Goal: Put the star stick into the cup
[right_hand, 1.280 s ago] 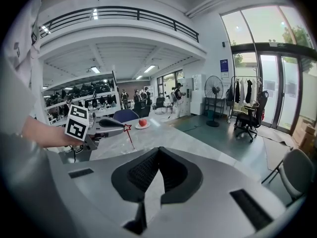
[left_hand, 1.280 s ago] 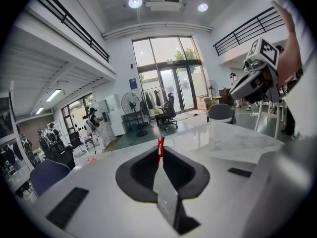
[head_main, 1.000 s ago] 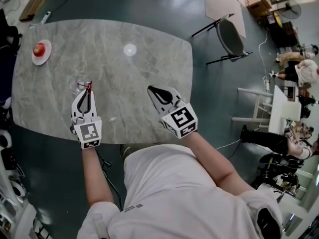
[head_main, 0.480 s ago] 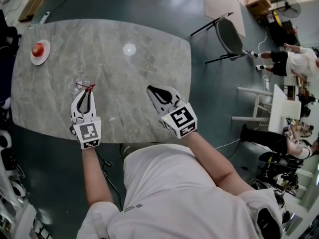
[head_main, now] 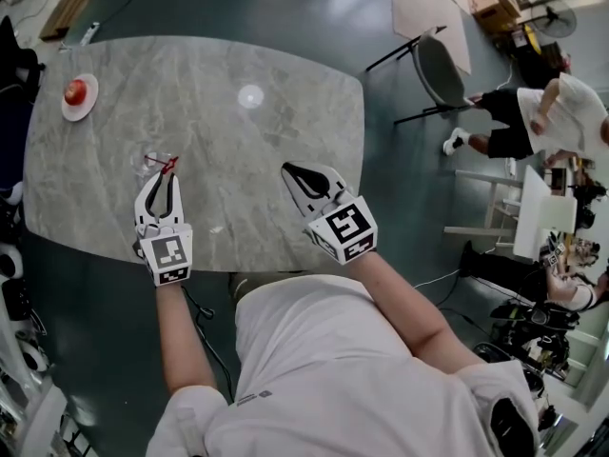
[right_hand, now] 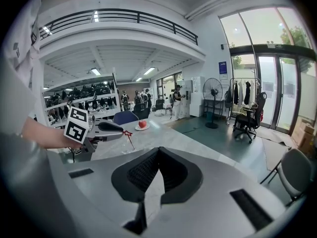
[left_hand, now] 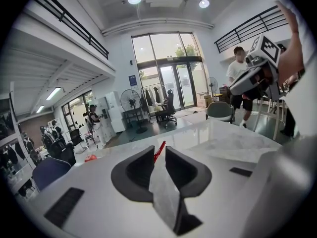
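Observation:
My left gripper is shut on the red star stick and holds it low over the marble table. In the left gripper view the red stick juts out between the closed jaws of this gripper. A clear cup stands just beyond the left gripper's tips, and the star hangs by its rim. From the right gripper view the star tops a thin stick slanting down from the left gripper. My right gripper is shut and empty, about a hand's width to the right; its jaws meet at the tips.
A red apple on a white plate sits at the table's far left corner, and a small white disc lies at the far middle. A grey chair stands past the table's right end. A person is on the floor at the right.
Both grippers stay almost where they were, the stick still held by the cup. A person at the right has walked further into view.

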### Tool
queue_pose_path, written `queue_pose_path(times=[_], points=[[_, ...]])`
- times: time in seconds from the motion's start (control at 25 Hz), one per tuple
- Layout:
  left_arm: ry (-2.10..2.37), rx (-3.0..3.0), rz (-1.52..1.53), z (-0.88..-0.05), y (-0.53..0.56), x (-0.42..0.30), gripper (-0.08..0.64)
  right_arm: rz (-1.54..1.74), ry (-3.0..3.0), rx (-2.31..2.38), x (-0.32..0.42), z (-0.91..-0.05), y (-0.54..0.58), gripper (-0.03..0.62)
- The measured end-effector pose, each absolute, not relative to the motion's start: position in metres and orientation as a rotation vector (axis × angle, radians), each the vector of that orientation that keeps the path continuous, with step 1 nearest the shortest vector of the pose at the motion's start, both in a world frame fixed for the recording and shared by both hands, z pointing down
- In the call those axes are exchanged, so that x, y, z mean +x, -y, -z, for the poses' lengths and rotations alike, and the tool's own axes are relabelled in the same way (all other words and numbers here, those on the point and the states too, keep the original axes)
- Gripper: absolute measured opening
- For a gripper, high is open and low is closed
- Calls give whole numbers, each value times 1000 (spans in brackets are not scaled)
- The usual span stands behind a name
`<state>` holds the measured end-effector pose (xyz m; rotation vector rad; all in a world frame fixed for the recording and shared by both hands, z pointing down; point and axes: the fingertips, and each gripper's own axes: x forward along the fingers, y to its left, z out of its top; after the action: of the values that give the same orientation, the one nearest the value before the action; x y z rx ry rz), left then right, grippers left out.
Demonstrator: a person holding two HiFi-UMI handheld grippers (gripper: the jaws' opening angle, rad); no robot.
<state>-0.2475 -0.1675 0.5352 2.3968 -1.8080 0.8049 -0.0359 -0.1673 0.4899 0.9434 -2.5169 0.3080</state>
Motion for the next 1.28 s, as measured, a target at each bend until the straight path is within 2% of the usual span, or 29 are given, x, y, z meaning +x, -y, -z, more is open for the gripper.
queue_pose_path(times=[0.36, 0.88, 1.28], points=[[1858, 2392, -825, -504, 147, -234, 61, -292, 2597, 935, -26, -469, 158, 11], [1909, 2427, -556, -427, 117, -172, 52, -265, 2744, 970, 10, -418, 142, 11], [1828, 2540, -454, -383, 98, -115, 15, -215, 2826, 981, 51, -375, 122, 11]])
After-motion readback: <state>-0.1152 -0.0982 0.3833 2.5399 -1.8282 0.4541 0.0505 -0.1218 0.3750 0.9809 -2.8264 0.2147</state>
